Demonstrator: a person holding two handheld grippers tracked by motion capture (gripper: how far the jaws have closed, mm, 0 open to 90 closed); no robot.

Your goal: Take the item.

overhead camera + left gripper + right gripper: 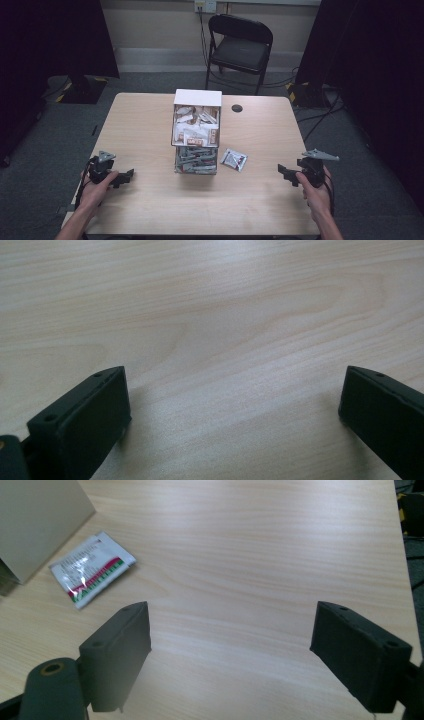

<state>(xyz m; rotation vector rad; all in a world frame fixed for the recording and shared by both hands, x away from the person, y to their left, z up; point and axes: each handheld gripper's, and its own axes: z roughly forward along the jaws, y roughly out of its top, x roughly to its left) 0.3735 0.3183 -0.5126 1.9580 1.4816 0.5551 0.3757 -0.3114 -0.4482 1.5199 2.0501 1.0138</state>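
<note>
**A loose packet on the table, both grippers spread and empty**

The packet [234,159] lies flat on the table [150,120], just right of the box stack and apart from it. In the right gripper view the packet [93,568] shows as a white sachet with a red and green band along one edge and small print too blurred to read; it lies ahead and to the left of the jaws, near the pale wall of the box [35,520].

The stack stands at the table's middle. The upper box [197,120] is white, open toward the camera, and crowded with pale sachets. Beneath it sits a lower tray [196,161] of greyish packets, which may be clear-walled, though the high view is too coarse to be sure.

The right gripper [289,175] is held in the person's right hand [315,187] near the table's right front edge, well apart from the packet, its jaws pointing toward the stack. Its jaws stand wide, with bare wood between them. The left gripper [125,177] is held in the left hand [97,187] near the left front edge, well apart from the stack. Its jaws likewise stand wide over bare wood, gripping nothing.

A small dark disc [237,108] lies on the table behind and right of the stack. A black folding chair [239,47] stands beyond the far edge.
</note>
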